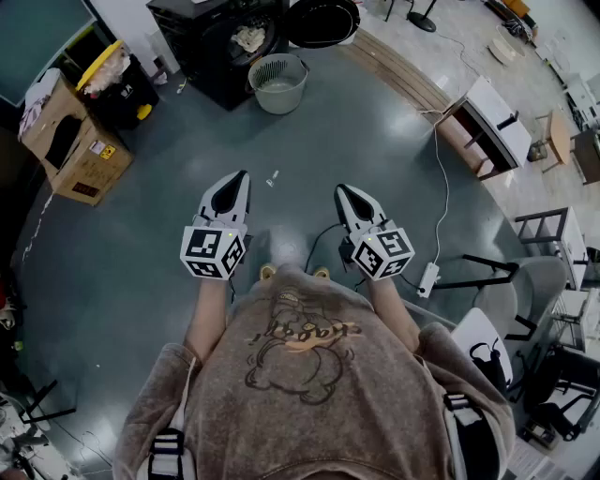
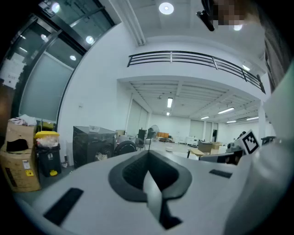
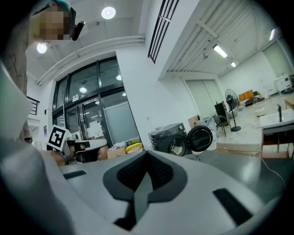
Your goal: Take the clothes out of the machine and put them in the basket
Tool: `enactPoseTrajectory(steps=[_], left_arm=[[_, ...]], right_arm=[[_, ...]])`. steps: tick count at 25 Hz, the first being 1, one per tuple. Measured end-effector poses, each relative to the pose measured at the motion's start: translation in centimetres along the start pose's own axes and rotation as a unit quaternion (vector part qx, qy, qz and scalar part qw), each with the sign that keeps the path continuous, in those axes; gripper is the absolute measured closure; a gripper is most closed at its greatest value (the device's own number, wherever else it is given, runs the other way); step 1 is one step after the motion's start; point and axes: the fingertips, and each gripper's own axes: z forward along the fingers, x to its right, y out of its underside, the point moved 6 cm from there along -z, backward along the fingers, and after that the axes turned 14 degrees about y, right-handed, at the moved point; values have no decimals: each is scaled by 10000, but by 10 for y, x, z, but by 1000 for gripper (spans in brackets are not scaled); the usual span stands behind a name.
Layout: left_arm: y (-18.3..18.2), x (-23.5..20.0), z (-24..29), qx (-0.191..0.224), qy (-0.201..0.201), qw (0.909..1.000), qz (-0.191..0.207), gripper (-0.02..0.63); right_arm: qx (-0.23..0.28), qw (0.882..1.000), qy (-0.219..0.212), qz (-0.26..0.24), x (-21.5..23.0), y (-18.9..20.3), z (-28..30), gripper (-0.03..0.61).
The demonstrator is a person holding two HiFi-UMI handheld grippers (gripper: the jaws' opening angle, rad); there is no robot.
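A black washing machine point(image 1: 225, 42) stands far ahead with its round door point(image 1: 322, 21) swung open to the right. Pale clothes point(image 1: 249, 37) show in its drum. A grey-green basket point(image 1: 278, 82) stands on the floor just in front of the machine. My left gripper point(image 1: 238, 178) is held at waist height, shut and empty. My right gripper point(image 1: 343, 192) is beside it, also shut with nothing in it. Both point toward the machine from well back. The machine point(image 3: 173, 138) with clothes in its drum also shows in the right gripper view; the left gripper view shows the machine point(image 2: 94, 144) too.
Cardboard boxes point(image 1: 70, 141) and a black bin with a yellow lid point(image 1: 117, 80) stand at the left. A white bench point(image 1: 487, 127) and a cable with a power strip point(image 1: 427, 279) lie to the right. Chairs point(image 1: 534, 309) crowd the right edge. A small scrap point(image 1: 273, 178) lies on the floor.
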Motion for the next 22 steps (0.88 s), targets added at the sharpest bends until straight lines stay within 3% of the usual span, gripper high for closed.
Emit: enactPoseTrajectory(steps=[7,15,22], left_arm=[[-2,-17,3,-41,154,9998,88,611],[6,-51,-2,-224,477,9984,209,611],[2,-70,23,-182,620,9977,203,611]], right_arm=[[102,9997,124,189,-8,-3,15,583],[84,9987,413,280,-27,20,34,583],[28,9971,604,453,-23,22,49,583]])
